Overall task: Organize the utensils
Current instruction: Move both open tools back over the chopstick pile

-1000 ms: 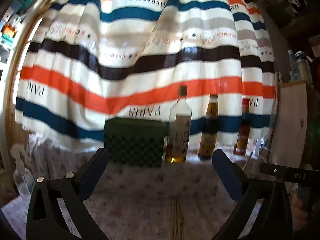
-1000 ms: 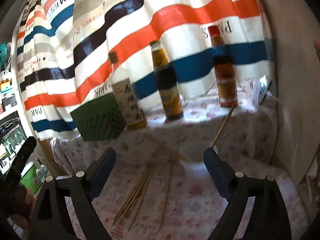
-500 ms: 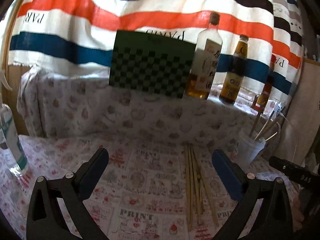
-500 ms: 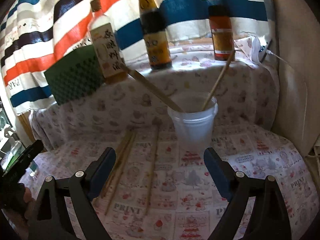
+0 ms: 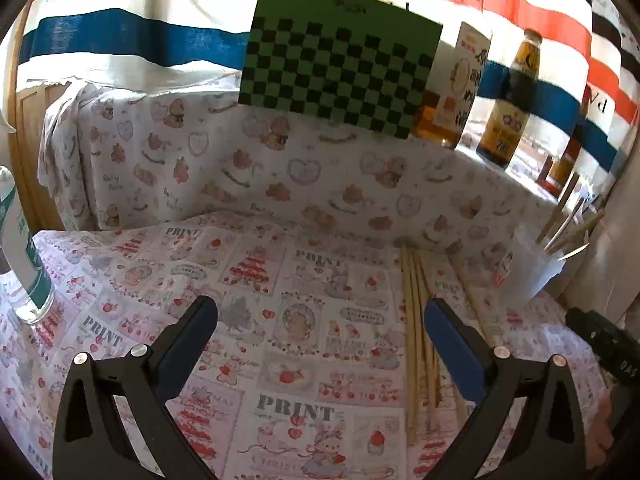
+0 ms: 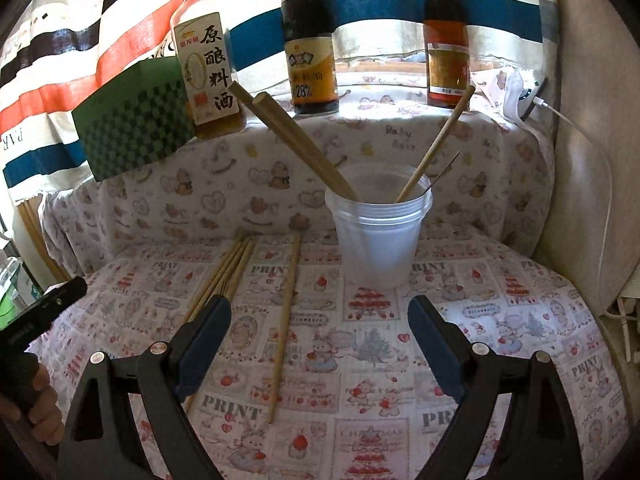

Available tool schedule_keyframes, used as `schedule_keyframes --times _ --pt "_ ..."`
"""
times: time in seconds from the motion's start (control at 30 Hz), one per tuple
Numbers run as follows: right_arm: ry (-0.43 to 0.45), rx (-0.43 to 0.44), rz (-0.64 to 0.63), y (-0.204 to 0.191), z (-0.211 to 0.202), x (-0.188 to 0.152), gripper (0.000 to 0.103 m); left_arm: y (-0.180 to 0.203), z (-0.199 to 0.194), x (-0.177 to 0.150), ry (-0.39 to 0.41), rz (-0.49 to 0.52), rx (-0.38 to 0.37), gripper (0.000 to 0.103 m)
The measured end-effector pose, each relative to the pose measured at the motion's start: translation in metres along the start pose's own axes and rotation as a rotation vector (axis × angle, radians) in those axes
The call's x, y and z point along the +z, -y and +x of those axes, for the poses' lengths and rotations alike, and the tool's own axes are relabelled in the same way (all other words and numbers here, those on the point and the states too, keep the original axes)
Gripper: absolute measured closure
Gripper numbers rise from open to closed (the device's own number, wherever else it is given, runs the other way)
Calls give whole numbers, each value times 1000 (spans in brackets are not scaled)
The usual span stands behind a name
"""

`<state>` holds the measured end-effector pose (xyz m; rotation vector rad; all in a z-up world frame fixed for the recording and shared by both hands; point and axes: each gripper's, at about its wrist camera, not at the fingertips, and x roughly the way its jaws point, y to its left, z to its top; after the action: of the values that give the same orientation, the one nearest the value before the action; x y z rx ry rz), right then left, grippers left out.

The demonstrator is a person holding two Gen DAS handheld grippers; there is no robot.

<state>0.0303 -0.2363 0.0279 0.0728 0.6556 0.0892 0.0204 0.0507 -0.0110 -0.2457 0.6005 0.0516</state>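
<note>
Several wooden chopsticks (image 6: 236, 270) lie bundled on the printed tablecloth, and a single chopstick (image 6: 285, 320) lies apart to their right. Behind them a translucent plastic cup (image 6: 378, 224) holds several chopsticks leaning out both ways. My right gripper (image 6: 318, 346) hangs open over the cloth in front of the cup, its left finger over the bundle's near end. In the left wrist view the same bundle (image 5: 418, 320) runs under the right finger of my open left gripper (image 5: 320, 344), and the cup (image 5: 536, 262) stands at the far right. Neither gripper holds anything.
On a raised, cloth-covered ledge behind stand a green checkered box (image 5: 340, 64) and three sauce bottles (image 6: 310, 40). A striped curtain hangs behind them. A clear bottle with a green label (image 5: 20, 248) stands at the left; a white cable (image 6: 580, 148) runs down the right wall.
Both grippers have sunk and tipped downward, so the tabletop, the chopsticks and the cup have come into view. Their jaws stay equally wide.
</note>
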Motion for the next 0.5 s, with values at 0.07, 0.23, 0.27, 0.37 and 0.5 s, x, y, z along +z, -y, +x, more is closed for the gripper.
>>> schedule_keyframes --times 0.07,0.23,0.27,0.37,0.5 --pt "4 -15 -6 -1 0 0 12 -2 0 0 -2 -9 14 1" --pt "24 -68 -71 -9 0 -1 10 -12 2 2 -15 -53 1 1" --pt "22 -70 -88 -12 1 -2 6 -12 3 2 -26 -54 -6 1" --pt "10 -42 -131 -19 1 -3 4 -9 10 -1 -76 -45 -4 1" --pt "21 33 -99 -18 -6 -6 4 -2 17 -7 -108 -6 26 1"
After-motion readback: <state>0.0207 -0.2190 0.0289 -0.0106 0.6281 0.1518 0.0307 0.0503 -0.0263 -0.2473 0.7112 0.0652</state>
